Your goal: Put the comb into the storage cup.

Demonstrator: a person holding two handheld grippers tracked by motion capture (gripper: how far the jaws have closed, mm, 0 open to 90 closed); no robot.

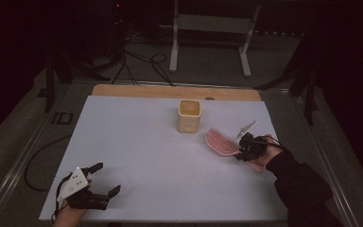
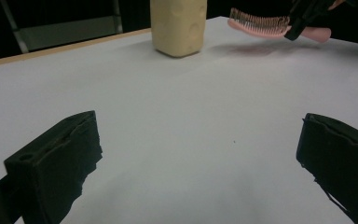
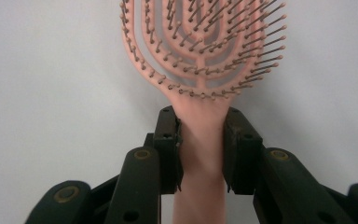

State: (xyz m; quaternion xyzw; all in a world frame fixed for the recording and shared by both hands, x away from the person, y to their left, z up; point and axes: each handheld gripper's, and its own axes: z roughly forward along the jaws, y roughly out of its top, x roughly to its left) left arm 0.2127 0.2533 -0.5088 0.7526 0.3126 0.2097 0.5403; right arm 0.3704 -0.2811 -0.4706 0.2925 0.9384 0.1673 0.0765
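- My right gripper [image 3: 200,140] has its two black jaws pressed on either side of the pink hairbrush [image 3: 200,60], at the neck of the handle just below the head.
- In the right gripper view the bristles face the camera, and the handle runs down between the pads and out the bottom of the frame.
- From the high view, the right gripper [image 1: 246,146] sits at the right side of the white table [image 1: 137,156], with the hairbrush [image 1: 221,141] head pointing away from my hand toward the table's middle.
- The left gripper view catches the hairbrush [image 2: 261,23] lifted clear of the surface, roughly level, bristles up, with a faint shadow on the table beneath it.
- There's a cream square cup [image 1: 189,115] standing upright near the far middle of the table; the brush head is near it, to its right and closer to me, not touching.
- In the left gripper view that cup [image 2: 178,25] stands left of the brush.
- My left gripper [image 1: 105,179] is at the near left corner, well apart from all of this.
- Its jaws stand wide open with nothing but bare table [image 2: 191,116] between them.
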